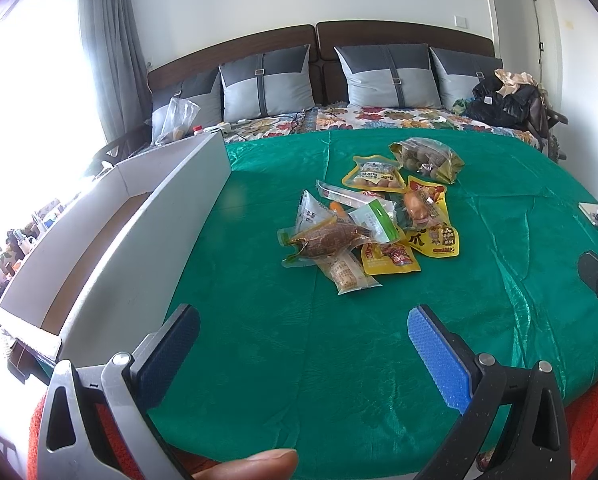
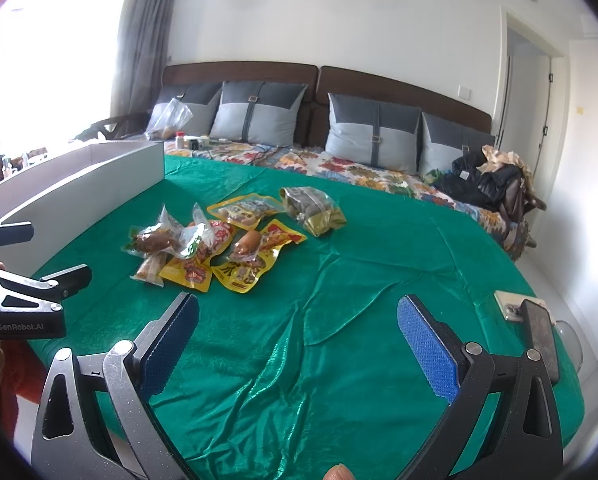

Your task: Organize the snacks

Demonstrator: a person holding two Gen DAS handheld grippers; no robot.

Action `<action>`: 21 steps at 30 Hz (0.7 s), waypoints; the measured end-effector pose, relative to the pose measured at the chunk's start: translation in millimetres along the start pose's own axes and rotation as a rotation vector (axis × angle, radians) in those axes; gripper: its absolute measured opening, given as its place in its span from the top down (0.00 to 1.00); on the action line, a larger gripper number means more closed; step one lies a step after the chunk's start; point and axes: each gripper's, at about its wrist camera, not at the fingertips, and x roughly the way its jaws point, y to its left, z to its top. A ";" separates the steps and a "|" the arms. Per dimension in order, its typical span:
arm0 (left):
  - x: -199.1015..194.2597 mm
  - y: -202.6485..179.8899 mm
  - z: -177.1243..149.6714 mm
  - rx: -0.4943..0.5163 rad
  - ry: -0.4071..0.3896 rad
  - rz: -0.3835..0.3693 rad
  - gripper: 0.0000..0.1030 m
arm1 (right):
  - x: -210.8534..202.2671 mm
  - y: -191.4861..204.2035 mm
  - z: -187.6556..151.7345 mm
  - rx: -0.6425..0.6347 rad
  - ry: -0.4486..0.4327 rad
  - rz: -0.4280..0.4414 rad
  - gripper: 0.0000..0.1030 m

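Note:
A pile of snack packets (image 1: 373, 216) lies on the green cloth (image 1: 299, 340) on the bed; it also shows in the right wrist view (image 2: 219, 240). It holds yellow pouches (image 1: 435, 236), clear vacuum packs (image 1: 327, 238) and a gold bag of nuts (image 1: 427, 158). A long white box (image 1: 139, 248) stands open at the left; it also shows in the right wrist view (image 2: 79, 184). My left gripper (image 1: 303, 344) is open and empty, short of the pile. My right gripper (image 2: 299, 336) is open and empty, to the right of the pile. The left gripper's body (image 2: 23, 300) shows at the left of the right wrist view.
Grey pillows (image 1: 387, 76) line the headboard. Black clothes and a bag (image 1: 507, 100) sit at the far right of the bed. A plastic bag (image 1: 177, 120) and a small bottle (image 1: 197, 130) lie behind the box. A phone on a small stand (image 2: 539, 332) is at the bed's right edge.

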 end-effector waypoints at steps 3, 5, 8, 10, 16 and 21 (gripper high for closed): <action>-0.5 -0.9 -0.8 0.000 -0.001 -0.002 0.00 | 0.2 -0.1 0.1 0.000 0.001 0.000 0.02; -0.4 -1.3 -0.8 0.000 -0.001 -0.003 0.00 | -0.1 -0.2 0.1 0.000 0.001 0.000 0.02; -0.3 -1.3 -1.0 0.000 -0.001 -0.003 0.00 | 0.2 -0.1 0.0 0.000 0.001 0.000 0.02; -0.2 -1.0 -1.2 -0.001 0.000 -0.003 0.00 | 0.3 -0.1 0.0 0.001 0.002 0.000 0.02; -0.2 -0.7 -1.3 -0.001 -0.001 -0.004 0.00 | -0.1 -0.4 0.3 0.000 0.000 0.000 0.02; -0.2 -0.8 -1.2 -0.001 0.000 -0.003 0.00 | -0.2 -0.5 0.5 0.001 0.001 0.000 0.02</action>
